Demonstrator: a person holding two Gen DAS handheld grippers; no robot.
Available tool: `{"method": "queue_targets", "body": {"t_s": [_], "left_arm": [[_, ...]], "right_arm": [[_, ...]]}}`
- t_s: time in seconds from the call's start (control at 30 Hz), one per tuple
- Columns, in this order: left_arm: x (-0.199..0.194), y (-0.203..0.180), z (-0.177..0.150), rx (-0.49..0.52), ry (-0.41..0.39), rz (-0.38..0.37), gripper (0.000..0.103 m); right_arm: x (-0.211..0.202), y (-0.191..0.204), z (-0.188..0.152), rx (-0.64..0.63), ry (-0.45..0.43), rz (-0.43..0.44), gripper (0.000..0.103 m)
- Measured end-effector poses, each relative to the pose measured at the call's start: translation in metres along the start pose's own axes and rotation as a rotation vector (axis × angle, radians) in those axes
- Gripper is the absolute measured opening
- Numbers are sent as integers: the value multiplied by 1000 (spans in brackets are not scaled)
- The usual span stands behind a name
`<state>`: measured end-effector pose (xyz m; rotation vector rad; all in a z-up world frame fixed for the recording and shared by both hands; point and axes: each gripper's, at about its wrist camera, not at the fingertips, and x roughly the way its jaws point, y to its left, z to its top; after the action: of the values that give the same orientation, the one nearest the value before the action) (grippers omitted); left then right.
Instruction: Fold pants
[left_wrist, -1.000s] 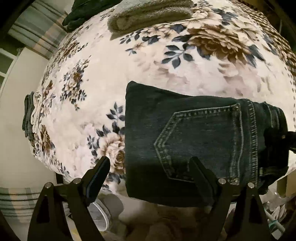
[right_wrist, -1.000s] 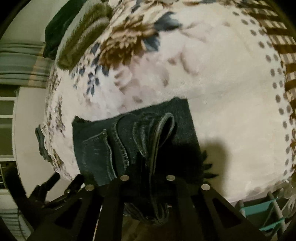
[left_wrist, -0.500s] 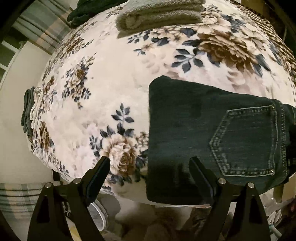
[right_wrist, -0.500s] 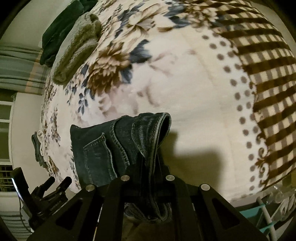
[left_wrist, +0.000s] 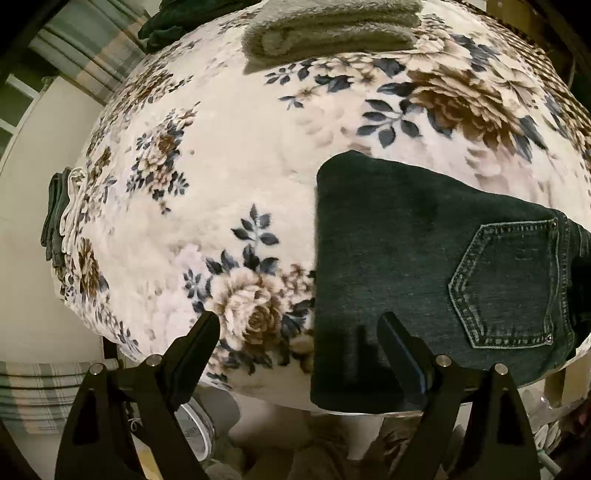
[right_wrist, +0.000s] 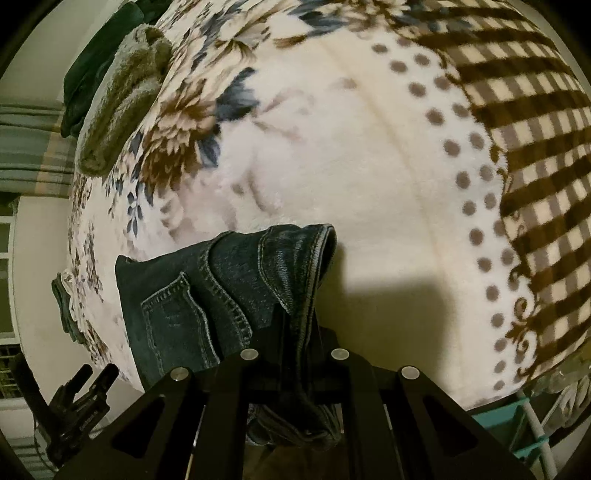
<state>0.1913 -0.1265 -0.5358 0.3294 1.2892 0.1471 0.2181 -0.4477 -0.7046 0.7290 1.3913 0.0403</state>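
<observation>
Dark blue jeans (left_wrist: 424, 266), folded into a flat rectangle with a back pocket up, lie on the floral blanket (left_wrist: 240, 166) at its near edge. My left gripper (left_wrist: 299, 332) is open and empty, its right finger over the jeans' near left corner. My right gripper (right_wrist: 295, 332) is shut on the jeans' waistband (right_wrist: 295, 266) and holds that end bunched and lifted. The left gripper also shows in the right wrist view (right_wrist: 88, 380), off the bed's edge.
A folded olive-grey towel (left_wrist: 332, 29) and a dark green garment (left_wrist: 166, 22) lie at the blanket's far side. Folded clothes (left_wrist: 61, 218) sit at its left edge. A brown checked blanket (right_wrist: 524, 122) covers the right part. A teal rack (right_wrist: 517, 424) stands below right.
The jeans have slid to the right across the blanket, pulled by my shut right gripper. The left gripper has stayed open, and now lines up with the jeans' left corner.
</observation>
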Motion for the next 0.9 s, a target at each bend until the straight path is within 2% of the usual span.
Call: {"method": "queue_targets", "body": {"t_s": [0.1, 0.2, 0.27, 0.33, 0.37, 0.5, 0.53, 0.57, 0.6, 0.63, 0.67, 0.73, 0.83, 0.9], "left_arm": [[0, 3, 0, -6, -1, 1, 86], [1, 4, 0, -1, -2, -3, 86], [1, 3, 0, -3, -2, -5, 86], [2, 2, 0, -2, -5, -4, 86], [2, 3, 1, -2, -6, -6, 86], [6, 1, 2, -11, 0, -16, 86], [7, 1, 2, -12, 3, -16, 86], [8, 1, 2, -13, 6, -20, 86], [9, 1, 2, -15, 10, -23, 86], [10, 2, 2, -18, 13, -25, 86], [12, 3, 1, -21, 18, -29, 86], [14, 5, 0, -26, 25, -34, 86], [19, 9, -1, -45, 44, -52, 86], [22, 13, -2, -57, 53, -69, 86]], "right_arm": [[-4, 3, 0, -15, 14, -2, 13], [-7, 1, -3, -5, 25, -6, 28], [-10, -1, -5, 3, 34, -24, 51], [-12, -5, -12, 11, 46, -14, 63], [-11, -8, -18, 24, 57, -12, 66], [7, -21, -37, 86, 139, 17, 65], [8, -24, -41, 98, 125, 33, 47], [8, -24, -45, 106, 95, 65, 35], [6, -23, -47, 105, 79, 60, 32], [2, -18, -49, 87, 48, 39, 20], [-1, -14, -49, 70, 35, 20, 17], [-11, -7, -48, 46, -4, -11, 14], [-30, -11, -40, 76, -60, -17, 14], [-29, -18, -35, 104, -52, -14, 14]]}}
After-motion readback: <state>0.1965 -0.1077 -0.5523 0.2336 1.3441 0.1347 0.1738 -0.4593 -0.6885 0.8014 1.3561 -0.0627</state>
